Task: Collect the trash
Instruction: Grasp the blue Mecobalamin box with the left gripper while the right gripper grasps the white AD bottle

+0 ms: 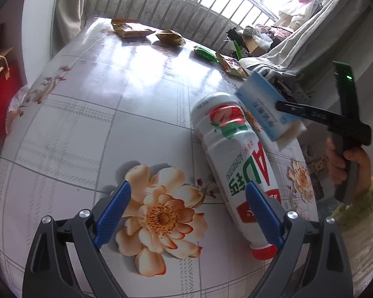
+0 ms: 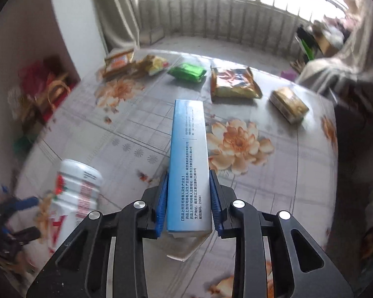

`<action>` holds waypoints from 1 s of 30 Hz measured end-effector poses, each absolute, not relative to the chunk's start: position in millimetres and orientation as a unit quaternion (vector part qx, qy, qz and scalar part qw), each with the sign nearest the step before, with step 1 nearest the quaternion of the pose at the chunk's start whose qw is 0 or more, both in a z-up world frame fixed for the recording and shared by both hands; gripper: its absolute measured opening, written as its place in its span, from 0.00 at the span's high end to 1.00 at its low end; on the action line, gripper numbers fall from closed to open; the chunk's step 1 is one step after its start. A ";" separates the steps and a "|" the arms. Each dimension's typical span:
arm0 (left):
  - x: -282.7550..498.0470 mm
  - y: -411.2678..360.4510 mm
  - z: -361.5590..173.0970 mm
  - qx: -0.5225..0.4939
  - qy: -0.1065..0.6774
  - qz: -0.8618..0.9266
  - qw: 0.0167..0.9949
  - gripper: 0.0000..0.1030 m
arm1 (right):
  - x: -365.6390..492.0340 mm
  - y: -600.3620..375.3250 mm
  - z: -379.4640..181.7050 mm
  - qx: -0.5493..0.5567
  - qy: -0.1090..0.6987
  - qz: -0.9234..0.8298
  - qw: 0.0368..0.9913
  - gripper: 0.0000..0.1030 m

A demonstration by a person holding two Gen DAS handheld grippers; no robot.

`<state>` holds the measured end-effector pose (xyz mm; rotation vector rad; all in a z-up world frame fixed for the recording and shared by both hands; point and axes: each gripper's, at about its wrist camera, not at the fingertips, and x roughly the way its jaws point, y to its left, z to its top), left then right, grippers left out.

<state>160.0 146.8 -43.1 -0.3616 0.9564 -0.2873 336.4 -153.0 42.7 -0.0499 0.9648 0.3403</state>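
My right gripper (image 2: 188, 173) is shut on a blue and white medicine box (image 2: 188, 164) and holds it above the table; the box also shows in the left wrist view (image 1: 263, 104). My left gripper (image 1: 188, 188) is open low over the flowered tablecloth (image 1: 99, 104). A white plastic drink bottle with a red cap (image 1: 236, 161) lies on its side, touching or just beside my left gripper's right finger (image 1: 261, 211). The bottle also shows blurred in the right wrist view (image 2: 74, 191).
Several snack wrappers lie at the table's far side: an orange one (image 2: 118, 62), a green one (image 2: 187, 72), a gold bag (image 2: 233, 83) and a gold packet (image 2: 289, 104). A barred window and curtains stand behind. Clutter lies at the right edge.
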 end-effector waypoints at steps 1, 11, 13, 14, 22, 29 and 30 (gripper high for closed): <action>158.2 150.3 -41.4 -0.171 0.454 -0.130 0.865 0.12 | 330.2 -157.9 49.2 0.000 0.457 0.169 0.873 0.73; 132.8 235.5 -21.0 -0.203 0.418 -0.001 0.886 0.12 | 261.2 -109.1 42.5 0.298 0.476 0.357 0.747 0.68; 123.4 247.8 -17.0 -0.216 0.412 0.014 0.885 0.12 | 256.7 -83.1 15.6 0.292 0.507 0.343 0.735 0.57; 119.9 251.4 -15.6 -0.218 0.411 0.016 0.885 0.12 | 253.6 -71.7 4.2 0.274 0.524 0.326 0.737 0.53; 118.8 241.0 -22.0 -0.215 0.425 -0.017 0.879 0.12 | 230.1 -70.6 29.5 0.189 0.452 0.287 0.823 0.30; 130.4 213.1 -29.9 -0.213 0.430 -0.053 0.876 0.09 | 236.1 -64.3 2.1 0.094 0.478 0.201 0.850 0.30; 131.7 212.1 -30.1 -0.213 0.430 -0.054 0.876 0.09 | 237.5 -62.3 -3.5 0.090 0.485 0.198 0.847 0.30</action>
